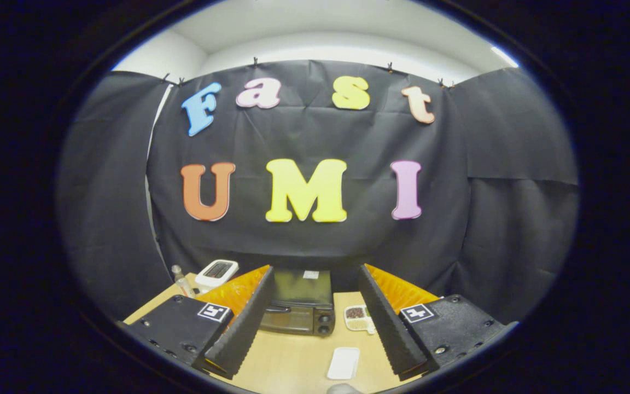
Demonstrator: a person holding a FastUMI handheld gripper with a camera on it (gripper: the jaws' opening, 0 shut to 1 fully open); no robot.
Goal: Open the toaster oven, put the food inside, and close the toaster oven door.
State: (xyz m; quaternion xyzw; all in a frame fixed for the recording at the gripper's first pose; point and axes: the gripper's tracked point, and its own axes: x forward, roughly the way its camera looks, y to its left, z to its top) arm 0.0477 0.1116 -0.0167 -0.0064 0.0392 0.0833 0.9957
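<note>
Here the gripper [315,312] hung above the wooden table [293,361] with its fingers wide apart, gripping nothing; the toaster oven [298,303] stood beyond them, its door apparently closed; a small divided dish [359,318] of what looked like food sat just beside it; a white tray [343,363] lay nearer; a white toaster [216,272] and a bottle [182,280] stood off at the oven's other side.

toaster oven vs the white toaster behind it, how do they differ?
The toaster oven is dark and boxy, with a front door and knobs at one side; the white toaster is pale, smaller in view, with top slots. The toaster oven shows between the open tool's fingers; the white toaster sits beyond one finger. Both stand on the wooden table.
</note>
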